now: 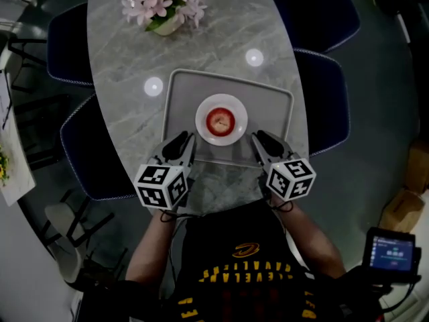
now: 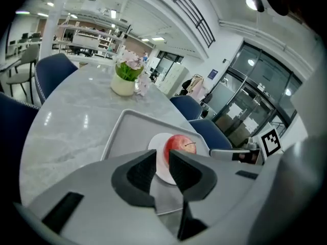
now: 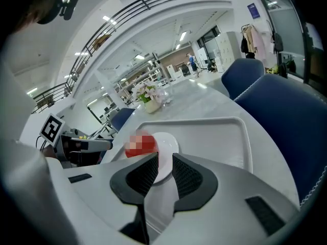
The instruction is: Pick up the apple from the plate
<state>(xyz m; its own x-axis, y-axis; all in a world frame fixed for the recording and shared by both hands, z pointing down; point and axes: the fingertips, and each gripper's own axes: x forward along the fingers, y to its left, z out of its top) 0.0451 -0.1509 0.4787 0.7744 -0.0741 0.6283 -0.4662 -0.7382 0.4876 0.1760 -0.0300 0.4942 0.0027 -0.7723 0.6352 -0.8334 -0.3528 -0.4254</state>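
A red apple [image 1: 220,120] sits on a small white plate [image 1: 204,130] in the middle of a grey tray [image 1: 181,92] on the marble table. Both grippers hover over the tray's near edge, short of the plate. My left gripper [image 1: 186,138] is at the plate's near left, and my right gripper [image 1: 258,137] at its near right. In the left gripper view the apple [image 2: 180,146] shows just beyond the left gripper [image 2: 162,154]. In the right gripper view the right gripper [image 3: 165,157] points at the plate [image 3: 169,143]. Each pair of jaws leaves only a narrow slit and holds nothing.
A pot of pink flowers [image 1: 164,9] stands at the table's far end. Blue chairs [image 1: 322,19] ring the oval table [image 1: 127,113] on both sides. The person's torso is close to the near edge. A small screen device [image 1: 392,250] is at the lower right.
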